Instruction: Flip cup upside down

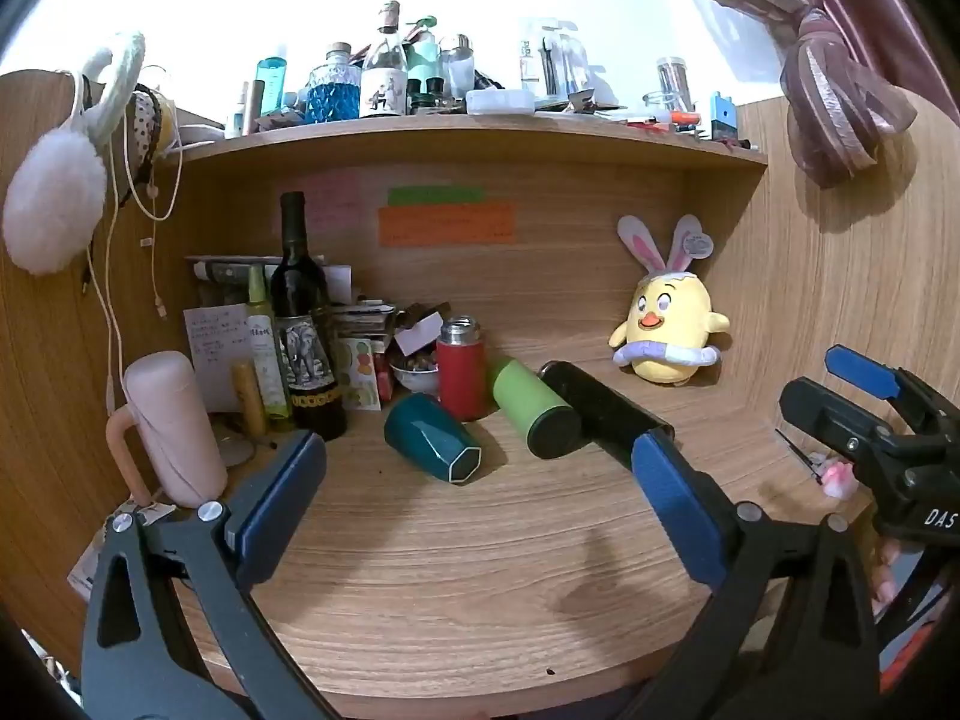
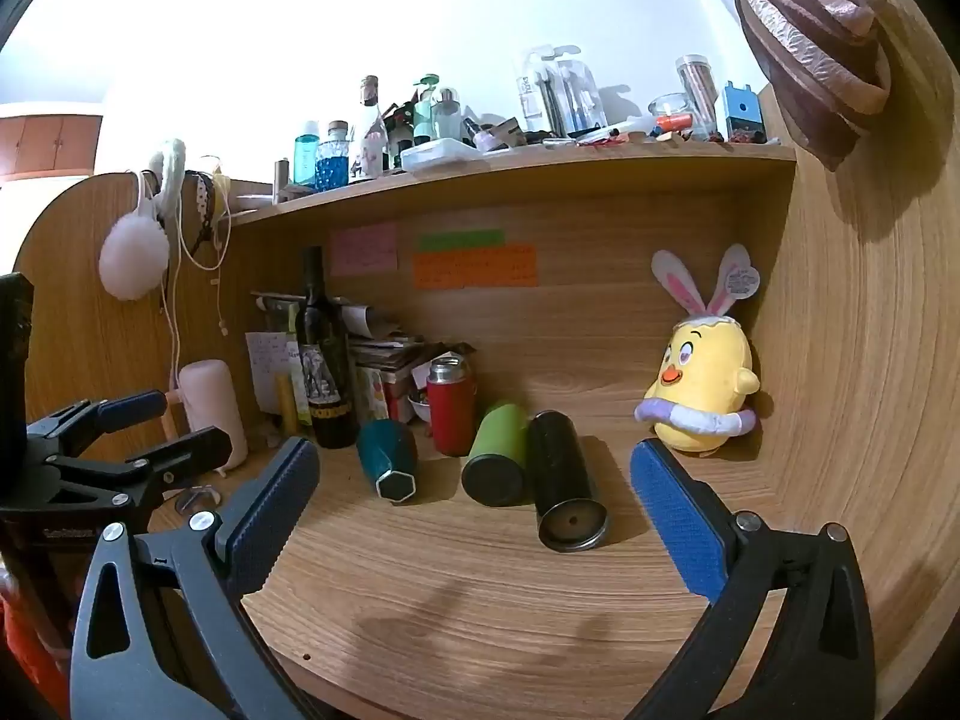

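Teal faceted cup [image 1: 433,439] with a hexagonal base lies on its side on the wood-grain desk [image 1: 456,570], base toward us, mouth hidden, beside the upright red steel flask [image 1: 461,369]. Green tumbler [image 1: 535,415] and black cylinder [image 2: 564,480], possibly metal, lie alongside. Left gripper [image 1: 480,516] and right gripper [image 2: 480,516] gape wide, empty.

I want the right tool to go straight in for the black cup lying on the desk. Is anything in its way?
Nothing visible. Bare desk lies between the open right tool and the black cup. The green cup lies against the black cup's left side, which crowds a sideways grip.
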Tool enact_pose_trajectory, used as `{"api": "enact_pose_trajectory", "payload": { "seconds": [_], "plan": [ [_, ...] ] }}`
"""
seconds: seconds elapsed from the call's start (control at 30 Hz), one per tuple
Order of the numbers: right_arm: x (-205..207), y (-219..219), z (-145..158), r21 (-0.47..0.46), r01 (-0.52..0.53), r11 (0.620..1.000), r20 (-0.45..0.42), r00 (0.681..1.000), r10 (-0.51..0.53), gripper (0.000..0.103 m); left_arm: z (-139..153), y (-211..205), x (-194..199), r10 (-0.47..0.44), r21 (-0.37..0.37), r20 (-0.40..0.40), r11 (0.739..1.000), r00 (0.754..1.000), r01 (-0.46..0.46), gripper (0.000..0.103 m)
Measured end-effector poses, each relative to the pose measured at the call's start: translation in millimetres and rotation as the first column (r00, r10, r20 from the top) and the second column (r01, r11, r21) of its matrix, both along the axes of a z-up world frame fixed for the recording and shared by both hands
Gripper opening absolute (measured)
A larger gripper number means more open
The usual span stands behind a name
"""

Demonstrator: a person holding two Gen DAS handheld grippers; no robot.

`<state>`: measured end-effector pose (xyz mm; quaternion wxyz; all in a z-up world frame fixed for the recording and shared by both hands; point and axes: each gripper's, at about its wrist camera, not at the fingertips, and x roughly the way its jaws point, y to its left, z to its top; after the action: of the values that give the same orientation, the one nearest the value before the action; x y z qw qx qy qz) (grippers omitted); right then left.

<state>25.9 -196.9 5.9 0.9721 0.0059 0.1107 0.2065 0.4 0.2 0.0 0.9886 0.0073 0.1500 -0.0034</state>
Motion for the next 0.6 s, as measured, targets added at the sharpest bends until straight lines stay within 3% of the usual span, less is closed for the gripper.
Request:
{"api": "enact_pose_trajectory", "payload": {
  "seconds": [0.6],
  "plan": [
    [-0.3,0.7,-0.5,-0.005,0.001,1.0,-0.011,1.0,-0.001,0.103,1.9,-2.0,-6.5,0.005,0.01,0.028,1.0,1.0,-0.005,0.103]
  ]
}}
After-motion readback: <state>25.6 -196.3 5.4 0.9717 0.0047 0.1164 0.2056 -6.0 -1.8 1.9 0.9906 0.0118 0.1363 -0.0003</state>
